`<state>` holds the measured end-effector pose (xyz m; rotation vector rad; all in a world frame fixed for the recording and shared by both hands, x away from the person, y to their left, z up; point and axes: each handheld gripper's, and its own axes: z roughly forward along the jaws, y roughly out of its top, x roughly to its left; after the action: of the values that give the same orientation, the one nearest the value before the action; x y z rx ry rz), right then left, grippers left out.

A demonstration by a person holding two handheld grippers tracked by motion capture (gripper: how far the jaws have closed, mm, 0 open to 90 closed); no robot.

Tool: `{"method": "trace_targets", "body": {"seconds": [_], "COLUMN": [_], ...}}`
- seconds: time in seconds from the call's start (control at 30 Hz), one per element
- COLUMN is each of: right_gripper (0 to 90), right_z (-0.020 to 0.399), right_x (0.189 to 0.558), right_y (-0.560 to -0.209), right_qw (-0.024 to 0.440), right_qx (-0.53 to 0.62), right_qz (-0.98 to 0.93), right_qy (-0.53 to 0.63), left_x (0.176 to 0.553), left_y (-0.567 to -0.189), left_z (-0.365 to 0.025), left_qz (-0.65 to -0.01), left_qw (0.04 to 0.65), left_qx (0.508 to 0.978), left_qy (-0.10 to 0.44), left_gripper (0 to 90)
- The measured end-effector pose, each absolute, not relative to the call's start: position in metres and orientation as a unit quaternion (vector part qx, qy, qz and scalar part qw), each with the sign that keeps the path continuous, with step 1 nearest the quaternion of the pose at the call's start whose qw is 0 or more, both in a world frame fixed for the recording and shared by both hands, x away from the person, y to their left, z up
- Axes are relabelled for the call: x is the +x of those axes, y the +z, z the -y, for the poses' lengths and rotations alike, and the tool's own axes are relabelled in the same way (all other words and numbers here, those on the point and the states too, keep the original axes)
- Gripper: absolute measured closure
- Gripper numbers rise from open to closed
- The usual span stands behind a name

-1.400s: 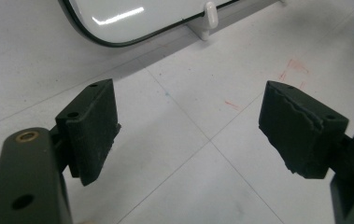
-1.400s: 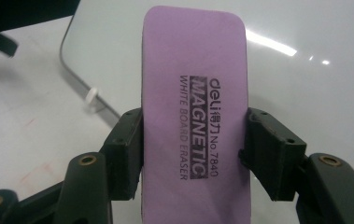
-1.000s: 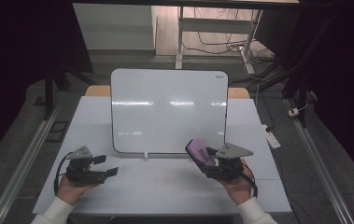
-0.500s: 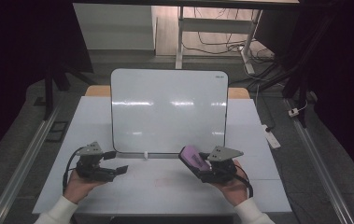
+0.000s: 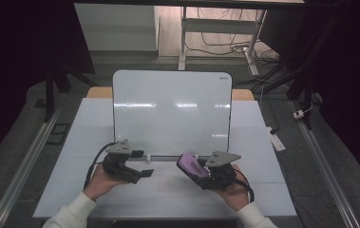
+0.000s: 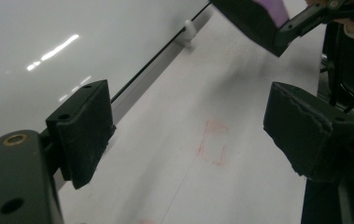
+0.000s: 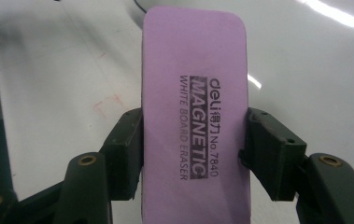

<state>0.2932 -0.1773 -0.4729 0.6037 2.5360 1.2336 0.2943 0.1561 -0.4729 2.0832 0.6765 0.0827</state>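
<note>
In right tongs [image 7: 193,140]: "MAGNETIC" eraser [image 7: 194,107].

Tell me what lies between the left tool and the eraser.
Only bare white table between the left tool and the purple eraser, per the high view.

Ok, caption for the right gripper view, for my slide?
Right gripper jaws clamp a purple magnetic whiteboard eraser above the whiteboard.

High view looks forward-down over table [image 5: 97,190]. Gripper views ride close, low above it, facing whiteboard [image 5: 170,111]; both share faint red rectangle [image 6: 213,148].
</note>
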Motion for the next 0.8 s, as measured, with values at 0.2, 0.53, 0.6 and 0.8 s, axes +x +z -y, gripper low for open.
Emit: {"method": "trace_targets", "body": {"seconds": [0.2,0.53,0.6,0.8], "right_gripper": [40.6,40.6,40.6,40.5], "right_z": [0.171,0.157,0.156,0.153], "right_x": [0.292,0.288,0.288,0.286], "right_y": [-0.477,-0.482,-0.482,-0.483], "right_qw": [0.106,0.079,0.076,0.059], "right_qx": [0.188,0.149,0.143,0.124], "right_qz": [-0.882,-0.893,-0.893,-0.896], "right_qy": [0.418,0.418,0.419,0.423], "left_x": [0.303,0.307,0.307,0.306], "left_y": [-0.472,-0.475,-0.476,-0.479], "left_z": [-0.131,-0.104,-0.101,-0.096], "left_qz": [-0.240,-0.194,-0.190,-0.161], "left_qw": [0.451,0.438,0.442,0.441], "left_qx": [0.860,0.878,0.876,0.881], "left_qy": [0.013,-0.020,-0.033,-0.056], "left_gripper": [17.9,21.7,23.6,34.4]}}
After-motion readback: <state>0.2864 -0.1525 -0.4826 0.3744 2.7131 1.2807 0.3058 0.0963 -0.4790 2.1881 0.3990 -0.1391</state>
